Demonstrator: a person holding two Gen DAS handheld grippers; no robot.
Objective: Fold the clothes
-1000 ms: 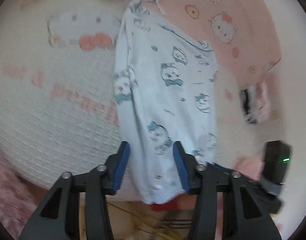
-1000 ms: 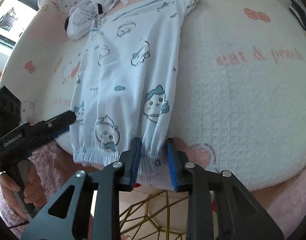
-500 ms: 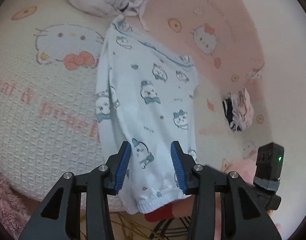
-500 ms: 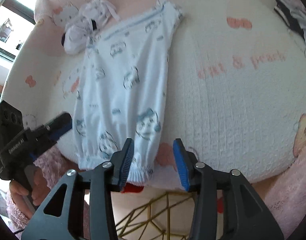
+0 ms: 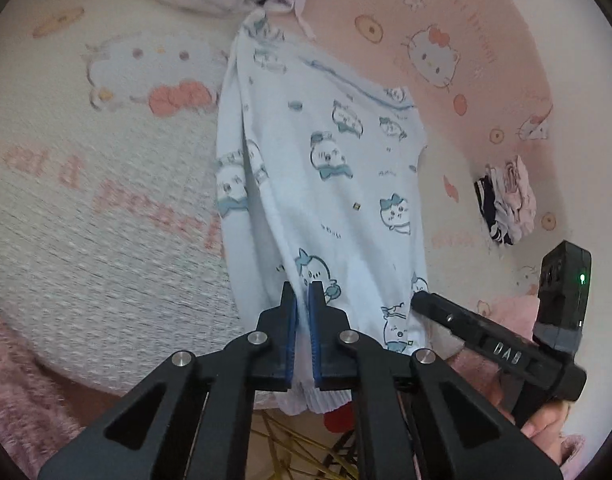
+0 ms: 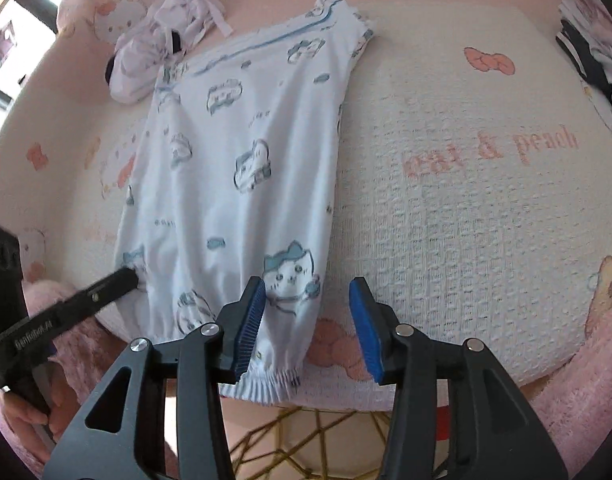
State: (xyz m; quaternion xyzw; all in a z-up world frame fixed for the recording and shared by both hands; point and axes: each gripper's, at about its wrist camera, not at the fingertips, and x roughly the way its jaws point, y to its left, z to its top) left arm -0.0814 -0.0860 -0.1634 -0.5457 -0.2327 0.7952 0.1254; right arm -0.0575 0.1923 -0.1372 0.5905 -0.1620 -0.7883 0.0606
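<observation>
Pale blue trousers with cartoon cat prints lie flat on the round table, elastic cuffs hanging over the near edge. My left gripper is shut on a fold of the cloth just above a cuff. In the right wrist view the same trousers stretch away from me. My right gripper stands wide open over the right cuff, one finger above the cloth and the other above the bare mat. The left gripper shows there at the trousers' left edge; the right gripper shows at their right edge in the left wrist view.
A crumpled white garment lies at the far end of the trousers. Folded dark and pink clothes sit to the right. The table cover is white textured cloth with pink print. Gold wire legs show below the edge. A hand holds the right tool.
My left gripper has gone from open to shut on the trouser cloth. My right gripper has let go of the cuff and opened wide.
</observation>
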